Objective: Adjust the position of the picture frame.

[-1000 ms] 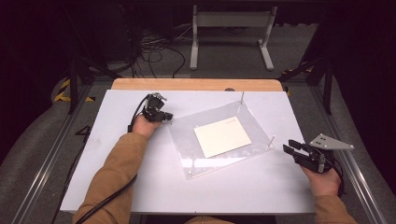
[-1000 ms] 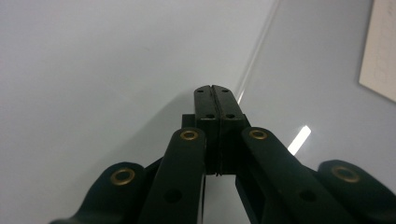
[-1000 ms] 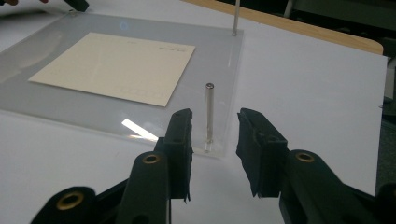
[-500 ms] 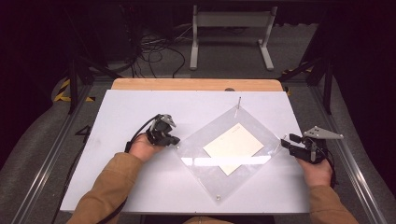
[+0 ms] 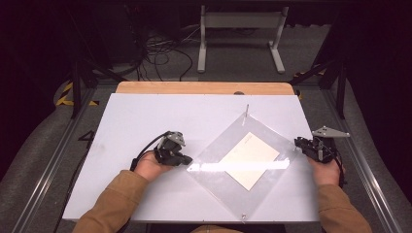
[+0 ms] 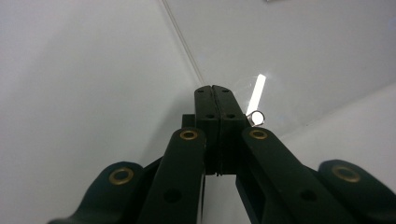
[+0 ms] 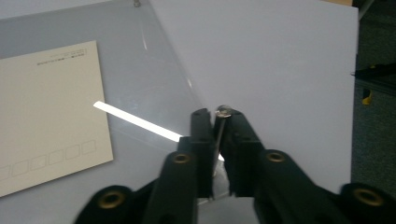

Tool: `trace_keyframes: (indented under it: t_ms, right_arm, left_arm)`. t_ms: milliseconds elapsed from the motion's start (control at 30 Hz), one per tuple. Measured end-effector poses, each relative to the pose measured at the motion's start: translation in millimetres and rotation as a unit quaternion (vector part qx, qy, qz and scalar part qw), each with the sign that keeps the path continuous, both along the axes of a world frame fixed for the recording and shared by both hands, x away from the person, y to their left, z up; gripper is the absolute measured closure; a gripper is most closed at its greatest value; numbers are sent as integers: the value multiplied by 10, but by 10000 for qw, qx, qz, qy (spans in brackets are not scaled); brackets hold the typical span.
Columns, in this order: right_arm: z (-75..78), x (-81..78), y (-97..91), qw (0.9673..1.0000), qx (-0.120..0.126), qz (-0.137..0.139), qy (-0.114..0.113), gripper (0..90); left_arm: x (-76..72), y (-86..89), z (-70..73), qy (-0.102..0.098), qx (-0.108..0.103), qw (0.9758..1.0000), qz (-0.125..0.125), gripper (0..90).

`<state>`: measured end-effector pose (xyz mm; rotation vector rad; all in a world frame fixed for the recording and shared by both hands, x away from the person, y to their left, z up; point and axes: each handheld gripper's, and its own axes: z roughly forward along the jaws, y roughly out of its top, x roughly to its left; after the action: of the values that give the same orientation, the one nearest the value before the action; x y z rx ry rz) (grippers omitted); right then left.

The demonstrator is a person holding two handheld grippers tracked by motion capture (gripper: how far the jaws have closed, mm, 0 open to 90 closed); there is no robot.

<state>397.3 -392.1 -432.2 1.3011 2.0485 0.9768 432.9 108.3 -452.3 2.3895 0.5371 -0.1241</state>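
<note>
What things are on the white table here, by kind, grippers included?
Clear acrylic sheet: 1
Cream card under the sheet: 1
Metal corner posts on the sheet, those I can make out: 2
Grippers: 2, left gripper and right gripper, each shut at a sheet corner
Total: 6
</note>
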Motion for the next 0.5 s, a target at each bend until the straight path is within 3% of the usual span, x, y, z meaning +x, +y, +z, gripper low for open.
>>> trace_keyframes:
  t_ms: [133,267,367,500]
  right_arm:
    - [36,47,63,10000,-56,-9,-15,841]
    - [121,177,155,9999,-102,70,-91,841]
    - [257,347,266,9996,-43,190,-192,842]
    - [498,627,502,9982,-161,406,-413,840]
  left_arm:
    - [-39,13,4,-11,40,10000,33,897]
    - [-117,64,0,136,23,9999,54,898]
    - [-200,111,-1,154,38,9999,-7,897]
    - [-288,168,-6,220,12,9998,18,897]
